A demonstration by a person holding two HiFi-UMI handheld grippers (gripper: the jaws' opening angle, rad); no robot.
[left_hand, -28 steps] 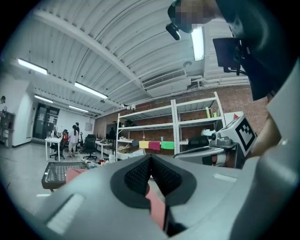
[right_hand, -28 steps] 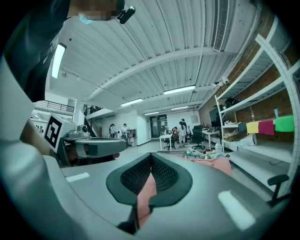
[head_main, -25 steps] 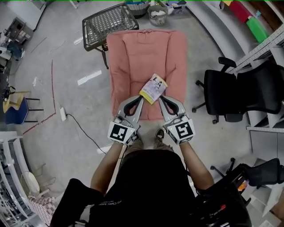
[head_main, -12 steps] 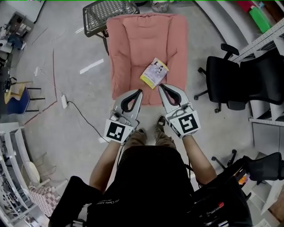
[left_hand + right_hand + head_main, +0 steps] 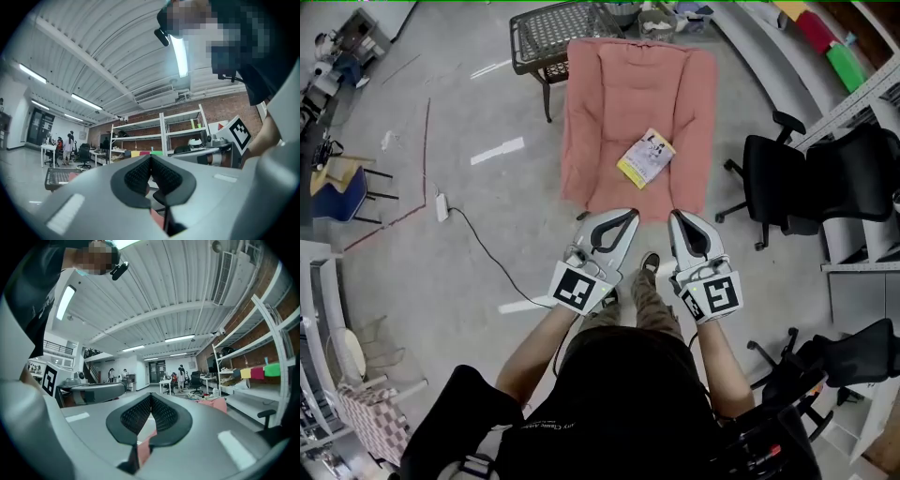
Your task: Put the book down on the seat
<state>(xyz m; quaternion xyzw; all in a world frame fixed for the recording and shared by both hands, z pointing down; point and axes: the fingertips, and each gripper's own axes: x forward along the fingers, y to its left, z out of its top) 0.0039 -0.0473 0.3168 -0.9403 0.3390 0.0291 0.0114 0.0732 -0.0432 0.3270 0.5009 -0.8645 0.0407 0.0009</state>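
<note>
While the left tongs [image 5: 629,215] and the right tongs [image 5: 677,217] are held pressed together and empty, the book [image 5: 646,157] is seen lying on the seat [image 5: 609,89].

Nearest the person, the two tongs are held side by side above the grey floor [image 5: 469,225], pads meeting at the tips with nothing pinched between them. Just beyond their tips the front edge of the pink cushioned seat is met; the yellow-and-white book is laid flat and askew on its right half, apart from both tongs. Farther off, a wire-mesh stool [image 5: 546,30] is seen by the seat's far left corner, and a black office chair [image 5: 787,183] to its right.
</note>
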